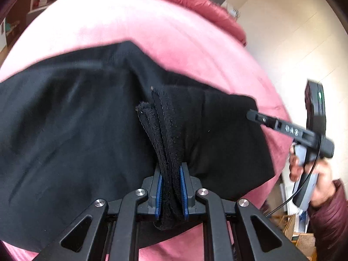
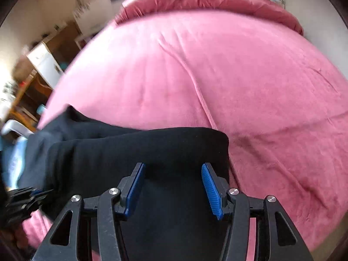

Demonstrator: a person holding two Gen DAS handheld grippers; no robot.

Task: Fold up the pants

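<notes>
Several bunched layers of the black pants (image 1: 87, 130) sit clamped in the left gripper (image 1: 170, 184); right gripper (image 2: 174, 187) stands apart, empty. Risk: thick stack slipping out onto pink bedcover (image 2: 239, 76), undoing the fold.

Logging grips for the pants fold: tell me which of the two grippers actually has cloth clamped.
The left gripper: its blue pads pinch a bunched hem of the black pants. The right gripper stands open above the cloth, nothing between its pads.

tools (image 2: 174, 188): blk linkages, blue ribbed pads, silver screws | sleeve (image 1: 330, 221): maroon, prob. puffer
</notes>
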